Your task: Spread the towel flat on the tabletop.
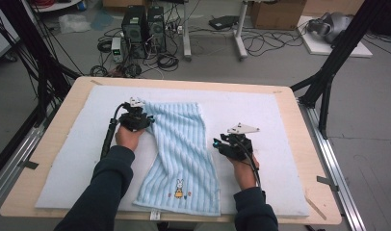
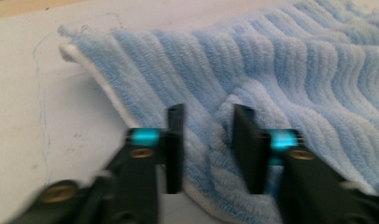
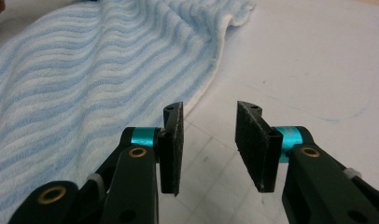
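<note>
Towel (image 1: 183,156), light blue striped, lies slightly skewed at centre of high view on pale mat (image 1: 280,125), bunny print near bottom edge. Left gripper (image 1: 141,121) at towel's upper-left edge; in left gripper view jaws part open, raised fold of cloth between them, pads not pressing. Right gripper (image 1: 221,144) just beside towel's right edge, jaws part open over bare mat, nothing held. Step judged: taking hold of edges to fold or straighten. Next: right gripper shifts onto hem, both close.
</note>
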